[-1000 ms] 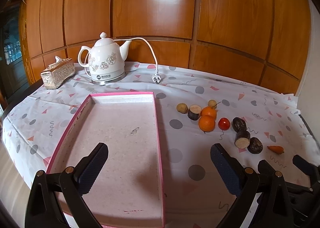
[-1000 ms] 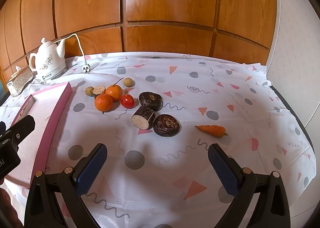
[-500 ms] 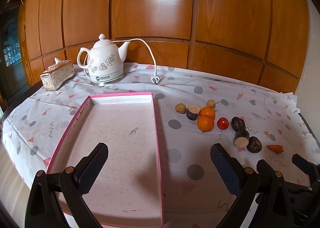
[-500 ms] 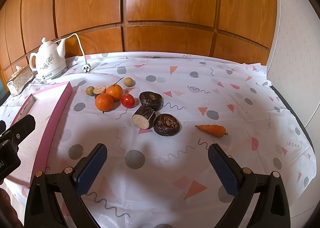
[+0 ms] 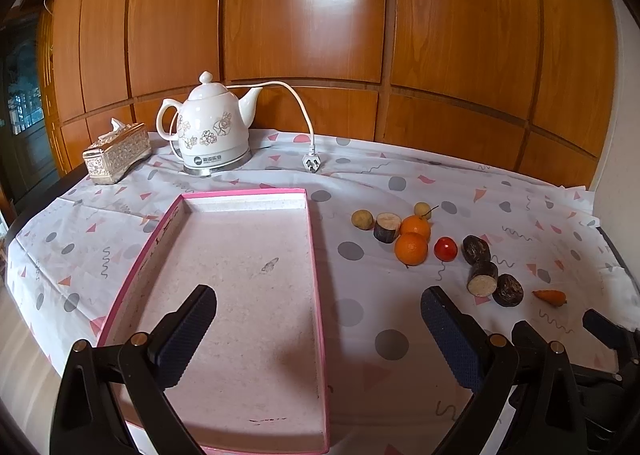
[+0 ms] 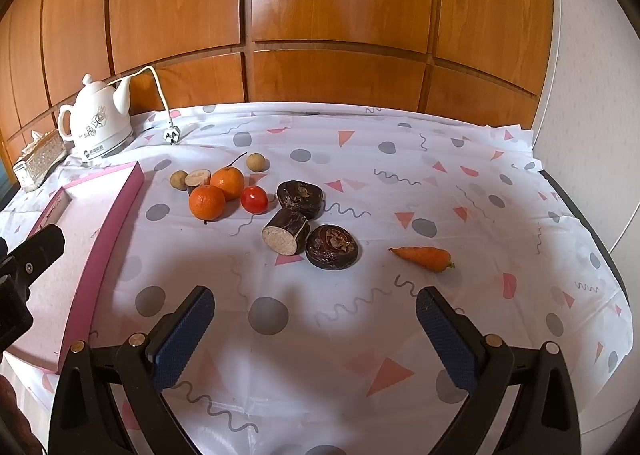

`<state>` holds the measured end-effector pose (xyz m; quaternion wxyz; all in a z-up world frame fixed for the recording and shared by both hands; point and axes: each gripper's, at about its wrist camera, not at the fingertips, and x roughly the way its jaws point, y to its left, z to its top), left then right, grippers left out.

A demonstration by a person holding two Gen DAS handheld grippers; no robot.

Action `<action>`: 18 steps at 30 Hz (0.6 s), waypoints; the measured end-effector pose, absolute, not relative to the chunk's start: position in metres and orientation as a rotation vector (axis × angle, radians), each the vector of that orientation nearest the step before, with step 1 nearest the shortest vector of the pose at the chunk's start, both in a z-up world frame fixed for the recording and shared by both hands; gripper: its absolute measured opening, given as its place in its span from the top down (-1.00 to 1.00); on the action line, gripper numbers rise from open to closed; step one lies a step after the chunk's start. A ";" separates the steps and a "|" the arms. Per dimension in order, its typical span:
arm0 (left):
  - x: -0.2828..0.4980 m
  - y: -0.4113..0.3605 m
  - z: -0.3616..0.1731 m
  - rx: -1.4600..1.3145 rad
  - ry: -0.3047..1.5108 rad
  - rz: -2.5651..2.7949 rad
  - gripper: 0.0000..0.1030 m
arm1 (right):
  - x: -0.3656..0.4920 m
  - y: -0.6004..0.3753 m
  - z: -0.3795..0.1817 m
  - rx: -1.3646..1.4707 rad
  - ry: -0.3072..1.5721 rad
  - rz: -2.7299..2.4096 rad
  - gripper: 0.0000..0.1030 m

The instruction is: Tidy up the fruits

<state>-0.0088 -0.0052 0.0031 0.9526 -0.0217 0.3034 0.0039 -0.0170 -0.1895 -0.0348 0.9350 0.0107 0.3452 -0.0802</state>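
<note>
A shallow pink-rimmed tray lies empty on the patterned tablecloth, and my left gripper hovers open over its near end. Right of the tray sit two oranges, a red tomato, small tan fruits, dark cut pieces and a small carrot. My right gripper is open above bare cloth, nearer than the fruit group, holding nothing. The tray's pink wall shows at the left of the right wrist view.
A white floral kettle with its loose cord and plug stands at the back, beside a gold tissue box. Wooden panelling closes the far side. The table edge drops off on the right.
The left wrist view has shifted slightly, so the kettle and fruit sit a little higher and further left in frame. The right gripper has barely moved. Both stay open.
</note>
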 end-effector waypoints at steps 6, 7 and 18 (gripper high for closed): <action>-0.009 -0.005 0.003 -0.042 0.616 0.006 -0.99 | -0.018 -0.190 -0.035 0.021 0.706 -0.164 -0.99; -0.009 -0.006 0.002 -0.041 0.616 0.006 -0.99 | -0.018 -0.190 -0.035 0.021 0.707 -0.163 -0.99; -0.007 -0.012 0.001 -0.033 0.628 -0.010 -0.99 | -0.016 -0.198 -0.036 0.039 0.713 -0.166 -0.99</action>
